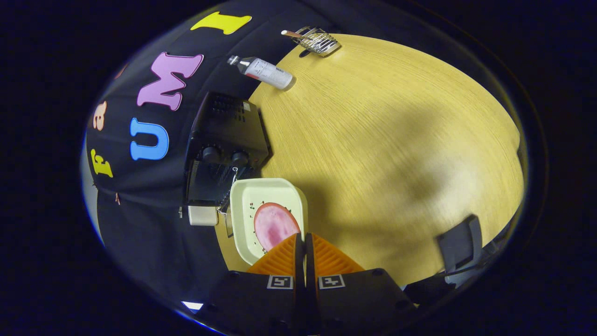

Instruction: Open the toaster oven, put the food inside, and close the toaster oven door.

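One wooden table spreading under everything. One black toaster oven standing at its edge against the cloth wall, showing two knobs. One cream tray sitting just beside the oven, carrying one pink slice of food. One bottle lying beyond, one wire rack farther still. Gripper pinching what is probably the tray's rim, fingers nearly touching.

A pale wooden table carries it all: black toaster oven by the wall, cream tray beside it, a bottle lying down, a wire rack beyond.
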